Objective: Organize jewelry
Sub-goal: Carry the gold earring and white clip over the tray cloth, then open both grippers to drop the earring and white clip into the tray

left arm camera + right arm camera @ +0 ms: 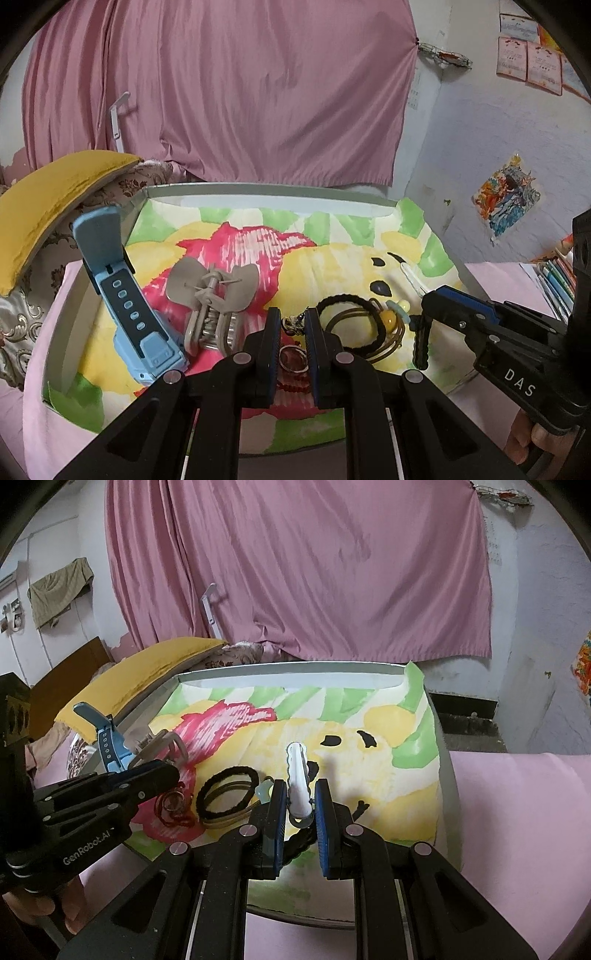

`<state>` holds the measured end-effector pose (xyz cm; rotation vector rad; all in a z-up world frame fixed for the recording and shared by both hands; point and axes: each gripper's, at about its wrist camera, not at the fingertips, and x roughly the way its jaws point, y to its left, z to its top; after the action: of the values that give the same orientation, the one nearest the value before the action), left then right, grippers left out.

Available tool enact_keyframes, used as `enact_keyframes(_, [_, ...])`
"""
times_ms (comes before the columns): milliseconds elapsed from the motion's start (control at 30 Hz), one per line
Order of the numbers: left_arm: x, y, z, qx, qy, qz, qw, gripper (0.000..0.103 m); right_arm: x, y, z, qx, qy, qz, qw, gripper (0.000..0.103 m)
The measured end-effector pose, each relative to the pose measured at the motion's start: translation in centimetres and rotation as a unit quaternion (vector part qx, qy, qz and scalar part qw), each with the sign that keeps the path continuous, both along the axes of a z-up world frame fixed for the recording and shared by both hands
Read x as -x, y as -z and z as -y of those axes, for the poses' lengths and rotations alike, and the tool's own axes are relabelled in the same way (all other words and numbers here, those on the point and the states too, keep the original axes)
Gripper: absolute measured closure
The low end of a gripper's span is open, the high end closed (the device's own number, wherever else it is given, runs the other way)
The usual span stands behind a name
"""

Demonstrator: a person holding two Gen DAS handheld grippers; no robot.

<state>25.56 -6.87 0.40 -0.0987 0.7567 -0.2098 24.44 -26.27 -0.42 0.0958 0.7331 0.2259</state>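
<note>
- The left gripper (291, 325) is hovering with jaws spread, a ring (292, 359) lying between them.
- The right gripper (301, 797) is spreading its jaws around a white clip (298, 779), not pinching it.

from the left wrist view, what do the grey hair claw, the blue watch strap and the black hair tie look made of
Grey hair claw: looks like matte hard plastic, with rigid moulded teeth and a hinge spring. Blue watch strap: probably smooth silicone or soft plastic; it bends and has punched holes. Black hair tie: seemingly fabric-covered elastic, with a fuzzy, ribbed surface.
</note>
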Motion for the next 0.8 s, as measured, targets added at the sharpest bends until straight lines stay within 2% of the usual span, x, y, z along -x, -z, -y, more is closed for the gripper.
enact_keyframes(467, [-0.63,0.89,-0.32,0.008,0.000,-0.033,0.9994,0.091,-0.70,0.65,-0.37,0.001,-0.010,-0.021,1.000,0.089])
enact_keyframes(800, [-0.54,0.89,-0.64,0.023,-0.003,-0.028,0.9993,0.091,-0.23,0.38,0.03,-0.009,-0.003,-0.005,1.000,0.089])
